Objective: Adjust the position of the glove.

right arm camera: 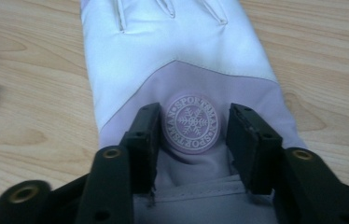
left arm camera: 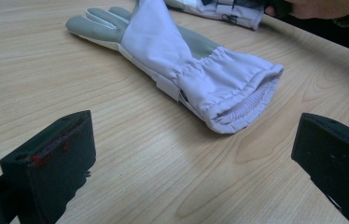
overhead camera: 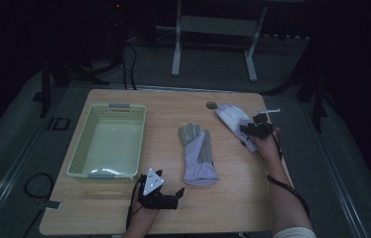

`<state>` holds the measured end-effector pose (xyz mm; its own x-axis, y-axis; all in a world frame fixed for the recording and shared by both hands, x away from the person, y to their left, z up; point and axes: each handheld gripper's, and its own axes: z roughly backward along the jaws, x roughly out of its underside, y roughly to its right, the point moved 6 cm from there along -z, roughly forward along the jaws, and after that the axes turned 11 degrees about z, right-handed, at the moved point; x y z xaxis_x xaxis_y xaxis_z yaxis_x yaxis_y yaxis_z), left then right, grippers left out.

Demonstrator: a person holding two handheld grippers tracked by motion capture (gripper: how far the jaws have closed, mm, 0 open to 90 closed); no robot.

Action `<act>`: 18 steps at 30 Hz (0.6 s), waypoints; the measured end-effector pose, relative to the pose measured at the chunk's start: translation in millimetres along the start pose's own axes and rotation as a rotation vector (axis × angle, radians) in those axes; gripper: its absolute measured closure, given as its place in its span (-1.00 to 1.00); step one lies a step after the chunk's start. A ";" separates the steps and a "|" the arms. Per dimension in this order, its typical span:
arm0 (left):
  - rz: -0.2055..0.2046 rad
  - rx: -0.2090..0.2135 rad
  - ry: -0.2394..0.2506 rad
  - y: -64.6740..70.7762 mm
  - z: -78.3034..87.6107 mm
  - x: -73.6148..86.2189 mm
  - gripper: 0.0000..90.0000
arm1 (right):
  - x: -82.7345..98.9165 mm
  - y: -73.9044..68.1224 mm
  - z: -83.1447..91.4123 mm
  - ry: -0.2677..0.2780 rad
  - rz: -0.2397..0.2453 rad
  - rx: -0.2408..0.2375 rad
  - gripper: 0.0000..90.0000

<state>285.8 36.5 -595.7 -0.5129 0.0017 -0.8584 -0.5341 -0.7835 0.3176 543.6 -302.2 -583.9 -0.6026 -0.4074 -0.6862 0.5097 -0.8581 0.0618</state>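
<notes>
Wooden table (overhead camera: 223,198) from the high view: your basket (overhead camera: 108,141), pale green, sits at the left and looks empty. One glove (overhead camera: 197,153) lies flat mid-table, fingers away from you. A second glove (overhead camera: 233,119) lies far right beside a small dark disc (overhead camera: 212,105). Your right gripper (overhead camera: 253,130) rests on that second glove; your left gripper (overhead camera: 171,196) is near the front edge, just beside the basket.

Your left gripper view shows its jaws wide apart, the first glove's open cuff (left arm camera: 242,100) ahead, untouched.

Your right gripper view shows the jaws part open, pressed onto the second glove either side of a round snowflake badge (right arm camera: 192,121), not clamped.
</notes>
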 end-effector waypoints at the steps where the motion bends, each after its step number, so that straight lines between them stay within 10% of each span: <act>1: 0.000 0.000 -0.001 0.0 -0.1 0.0 -1.00 | 0.3 -0.1 0.1 0.001 -0.005 -0.004 0.29; 18: 0.010 0.007 -0.003 -0.4 0.0 0.1 -1.00 | -8.7 -17.5 18.5 -0.030 0.029 0.098 0.74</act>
<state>285.9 36.8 -596.0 -0.5203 -0.0045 -0.8540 -0.5333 -0.7793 0.3291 528.6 -289.4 -565.7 -0.6072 -0.4408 -0.6610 0.4658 -0.8715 0.1533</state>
